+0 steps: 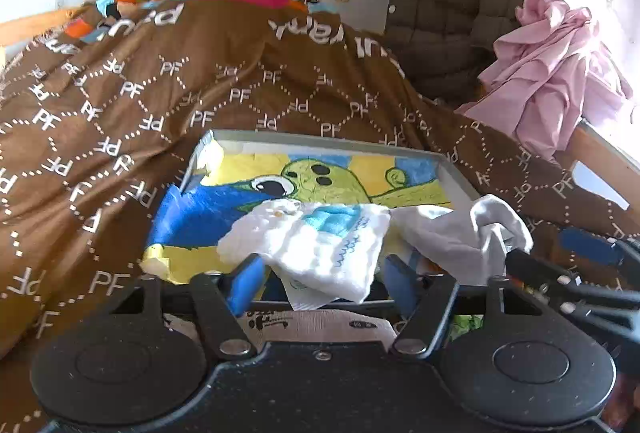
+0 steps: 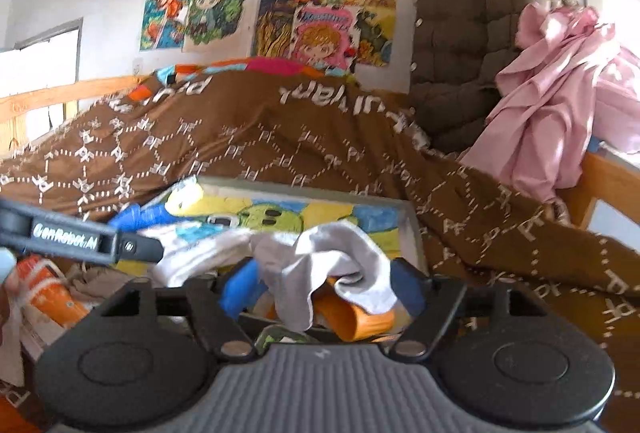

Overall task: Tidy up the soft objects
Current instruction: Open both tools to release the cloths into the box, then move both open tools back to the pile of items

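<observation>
A white quilted cloth (image 1: 320,245) with blue patches lies on a painted tray (image 1: 320,141) that shows a green cartoon figure. My left gripper (image 1: 324,283) is open, its blue pads (image 1: 248,283) wide apart on either side of the cloth's near edge. A grey-white cloth (image 2: 332,261) sits rumpled between the spread fingers of my open right gripper (image 2: 324,287), above an orange object (image 2: 356,319). That grey cloth (image 1: 460,233) also shows in the left wrist view, with the right gripper's black arm (image 1: 560,281) beside it. The left gripper's arm (image 2: 80,239) crosses the right wrist view.
A brown blanket (image 1: 180,105) printed with PF letters covers the bed around the tray. A quilted olive jacket (image 1: 452,5) and a pink garment (image 1: 552,73) hang at the back right. Cartoon pictures (image 2: 280,13) cover the wall. A wooden bed rail (image 2: 600,185) runs along the right.
</observation>
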Tool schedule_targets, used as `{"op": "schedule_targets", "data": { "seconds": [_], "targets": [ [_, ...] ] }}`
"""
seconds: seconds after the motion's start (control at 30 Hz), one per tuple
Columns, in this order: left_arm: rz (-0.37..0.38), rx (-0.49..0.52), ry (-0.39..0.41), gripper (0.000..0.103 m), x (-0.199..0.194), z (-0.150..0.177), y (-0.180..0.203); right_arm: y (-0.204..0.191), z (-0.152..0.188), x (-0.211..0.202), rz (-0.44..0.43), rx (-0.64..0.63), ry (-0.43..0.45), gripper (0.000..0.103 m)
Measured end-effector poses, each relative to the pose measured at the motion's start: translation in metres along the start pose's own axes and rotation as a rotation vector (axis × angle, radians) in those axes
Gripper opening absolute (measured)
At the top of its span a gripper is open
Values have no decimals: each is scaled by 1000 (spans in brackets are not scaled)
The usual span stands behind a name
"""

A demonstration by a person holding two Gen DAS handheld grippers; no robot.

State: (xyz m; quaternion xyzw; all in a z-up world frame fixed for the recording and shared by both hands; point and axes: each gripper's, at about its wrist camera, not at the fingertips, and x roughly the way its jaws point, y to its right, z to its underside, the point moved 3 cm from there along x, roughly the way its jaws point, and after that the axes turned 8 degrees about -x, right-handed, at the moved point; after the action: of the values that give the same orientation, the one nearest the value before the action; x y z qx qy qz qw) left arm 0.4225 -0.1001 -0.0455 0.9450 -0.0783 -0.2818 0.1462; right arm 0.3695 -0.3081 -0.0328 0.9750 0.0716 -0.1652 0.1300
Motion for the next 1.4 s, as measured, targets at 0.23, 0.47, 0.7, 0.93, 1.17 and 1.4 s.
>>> {"op": "schedule_targets", "data": {
  "seconds": [0.23,0.47,0.7,0.93,1.17,1.4],
  "targets": [
    [20,15,62,90,-42,2,6,17,-13,-44,31,82,45,95],
    [28,12,147,99,-94,10,10,16,-15,-90,61,105,34,102],
    [40,32,204,102,-138,22,12,-5,-18,-130,85,73,36,103],
    [65,62,212,102,-168,41,10,-30,-11,-165,103,44,31,103],
    [70,102,220,102,-188,67,4,-53,0,-187,104,25,23,103],
    [69,69,157,102,-194,85,-15,-75,13,-196,113,-35,-18,103]
  ]
}}
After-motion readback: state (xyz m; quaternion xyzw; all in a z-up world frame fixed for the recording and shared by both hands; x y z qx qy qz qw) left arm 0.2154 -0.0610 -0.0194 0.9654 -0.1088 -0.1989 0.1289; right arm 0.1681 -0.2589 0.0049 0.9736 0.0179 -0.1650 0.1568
